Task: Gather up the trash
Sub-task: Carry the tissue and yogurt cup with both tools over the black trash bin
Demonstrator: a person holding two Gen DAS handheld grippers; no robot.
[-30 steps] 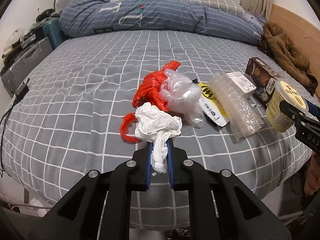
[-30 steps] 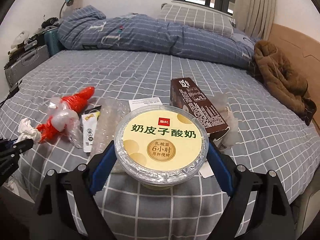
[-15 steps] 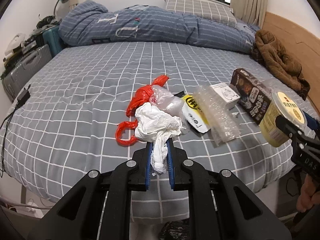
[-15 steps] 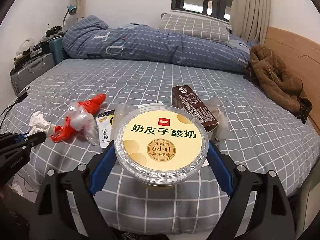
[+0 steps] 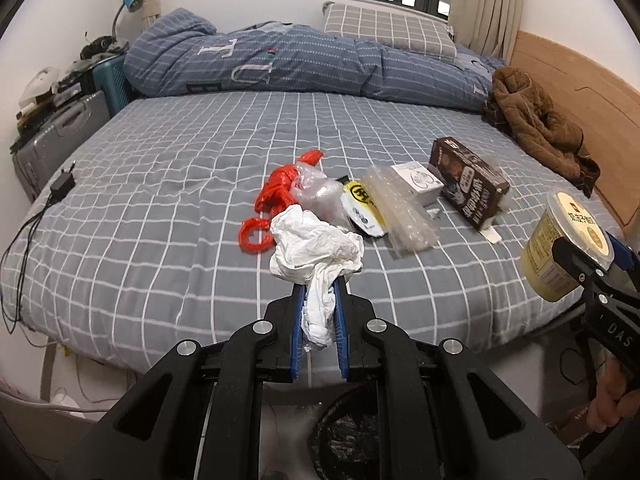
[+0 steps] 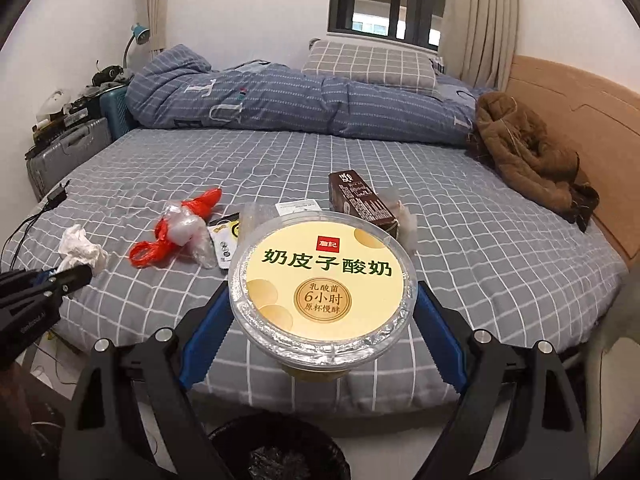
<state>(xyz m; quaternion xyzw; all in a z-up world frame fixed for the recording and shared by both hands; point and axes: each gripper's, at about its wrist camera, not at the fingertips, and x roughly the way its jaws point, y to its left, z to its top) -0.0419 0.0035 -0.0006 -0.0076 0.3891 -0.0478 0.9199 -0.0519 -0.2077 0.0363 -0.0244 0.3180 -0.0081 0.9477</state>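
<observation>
Bin [image 6: 280,452] position is what my next move turns on: its dark, bag-lined mouth sits at 6 o'clock in both wrist views, on the floor below the bed [image 5: 200,160] edge and beneath both tools. In the right view it lies almost straight under the yogurt cup [image 6: 322,284]; in the left view it is slightly toward 5 o'clock from the tissue wad [image 5: 316,248]. I judge the right arm the nearer to a clean drop.

My left gripper [image 5: 319,308] is nearly closed, its blue pads pinching the tail of the crumpled white tissue, which bunches out above the fingertips. My right gripper [image 6: 322,320] is spread wide around the cup, pads against its sides, lid facing the camera. Both loads are off the bed, held over its near edge.

Counting what remains on the checked sheet, toward 12 o'clock from the left tool: one red plastic bag [image 5: 280,188] tangled with one clear plastic bag [image 5: 320,196], one yellow-and-white packet [image 5: 362,210], one clear blister tray [image 5: 400,212], one small white box [image 5: 418,182] and one brown carton [image 5: 468,188] whose long axis runs from 11 to 5 o'clock. That makes six pieces lying there, two in hand, one bin.
</observation>
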